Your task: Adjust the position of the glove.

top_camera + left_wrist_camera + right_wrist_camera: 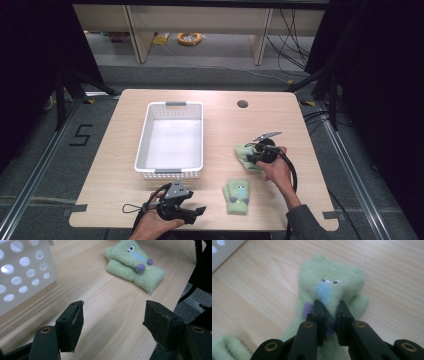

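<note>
Two fuzzy green socks with a face, a blue nose and purple paws lie on the wooden table. My right gripper [252, 156] is shut on the farther green sock [243, 151]; in the right gripper view its jaws [329, 304] pinch the sock's [329, 280] fabric just below the blue nose. The nearer sock [237, 196] lies folded and free near the front edge, and the left gripper view has it [132, 263] ahead and to the right. My left gripper [194, 212] rests low at the front edge, left of that sock, open [113, 308] with bare table between its jaws.
A white perforated basket [145, 131] stands at the table's left middle, its wall [25, 272] close on the left in the left gripper view. A cable hole [242, 104] sits at the back right. The table's right edge [185, 287] is near the nearer sock.
</note>
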Motion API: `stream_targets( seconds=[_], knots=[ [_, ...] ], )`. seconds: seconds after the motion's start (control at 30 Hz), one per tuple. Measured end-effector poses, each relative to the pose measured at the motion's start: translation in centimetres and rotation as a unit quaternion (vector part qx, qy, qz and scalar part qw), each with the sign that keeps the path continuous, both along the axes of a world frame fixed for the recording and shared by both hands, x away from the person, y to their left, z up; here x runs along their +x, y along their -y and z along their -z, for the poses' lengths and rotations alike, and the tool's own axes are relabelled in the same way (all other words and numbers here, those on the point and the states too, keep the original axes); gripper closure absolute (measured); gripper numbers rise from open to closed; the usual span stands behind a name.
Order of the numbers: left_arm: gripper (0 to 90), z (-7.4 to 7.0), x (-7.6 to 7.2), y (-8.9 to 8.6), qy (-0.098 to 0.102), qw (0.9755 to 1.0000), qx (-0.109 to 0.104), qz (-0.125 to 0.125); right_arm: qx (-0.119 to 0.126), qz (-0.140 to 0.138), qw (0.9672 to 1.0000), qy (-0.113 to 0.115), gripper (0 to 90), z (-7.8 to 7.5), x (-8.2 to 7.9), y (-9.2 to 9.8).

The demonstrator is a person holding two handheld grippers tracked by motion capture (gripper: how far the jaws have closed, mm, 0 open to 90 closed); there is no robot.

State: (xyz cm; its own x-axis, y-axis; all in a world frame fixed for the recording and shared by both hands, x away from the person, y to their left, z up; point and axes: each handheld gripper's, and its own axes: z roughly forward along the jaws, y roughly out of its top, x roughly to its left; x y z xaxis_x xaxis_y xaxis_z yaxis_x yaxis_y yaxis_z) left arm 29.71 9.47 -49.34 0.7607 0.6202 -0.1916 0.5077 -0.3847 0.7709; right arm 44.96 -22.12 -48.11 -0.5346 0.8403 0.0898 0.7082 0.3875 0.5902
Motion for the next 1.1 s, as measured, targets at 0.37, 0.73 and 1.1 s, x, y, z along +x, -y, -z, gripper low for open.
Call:
stream_targets(
  seconds=[0.37,0.73,1.1],
  knots=[
    [31.6,0.1,0.0,0.0,-0.004,1.0000,-0.001,-0.004,0.043,-0.033,0.9974,0.049,81.5,-3.5,-4.0,0.7],
    [31.5,0.1,0.0,-0.1,-0.004,1.0000,0.008,0.001,0.055,-0.044,0.9965,0.045,81.5,-3.8,-5.8,0.3],
    [31.5,0.1,0.1,-0.1,-0.003,1.0000,0.007,-0.004,0.060,-0.052,0.9957,0.048,81.3,-4.8,-7.9,0.6]
  ],
)
